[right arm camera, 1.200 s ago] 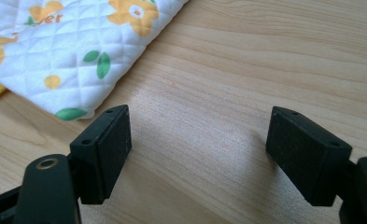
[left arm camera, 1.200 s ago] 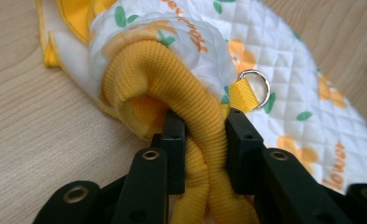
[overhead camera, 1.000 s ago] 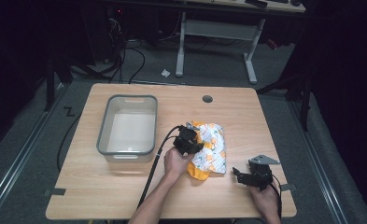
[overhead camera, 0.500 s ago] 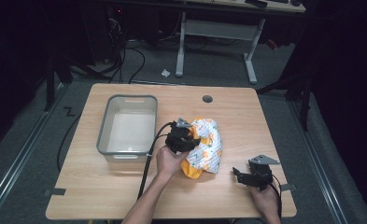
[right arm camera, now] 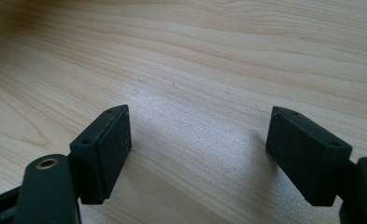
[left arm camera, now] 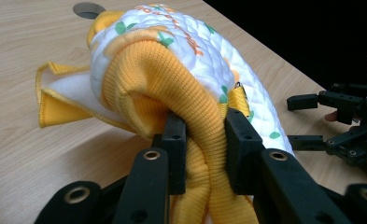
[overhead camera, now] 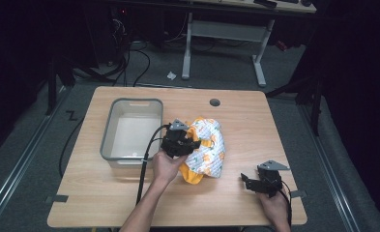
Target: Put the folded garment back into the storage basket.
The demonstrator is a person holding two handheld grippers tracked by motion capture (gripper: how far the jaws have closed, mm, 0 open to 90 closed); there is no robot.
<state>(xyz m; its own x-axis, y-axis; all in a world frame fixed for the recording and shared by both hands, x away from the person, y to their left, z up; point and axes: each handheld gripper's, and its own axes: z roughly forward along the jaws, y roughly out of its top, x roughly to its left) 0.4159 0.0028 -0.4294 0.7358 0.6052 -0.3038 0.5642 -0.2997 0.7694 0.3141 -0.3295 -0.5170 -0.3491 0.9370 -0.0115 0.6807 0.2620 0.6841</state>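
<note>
Left gripper [left arm camera: 203, 140] has its jaws clamped on a thick fold of yellow ribbed knit — the cuff end of the quilted garment [left arm camera: 186, 56], white with orange and green print. The cloth bunches up and away ahead of the jaws, its far part draped on the wooden table [overhead camera: 255, 121]. From the high view, the garment [overhead camera: 208, 147] sits just right of that gripper [overhead camera: 182, 143], and the clear plastic bin [overhead camera: 111, 140] stands close on the gripper's other side. Right gripper [right arm camera: 197, 156] — jaws spread wide, nothing between them, bare wood beneath. It rests well apart from the garment, near the table's front edge [overhead camera: 261, 181].
</note>
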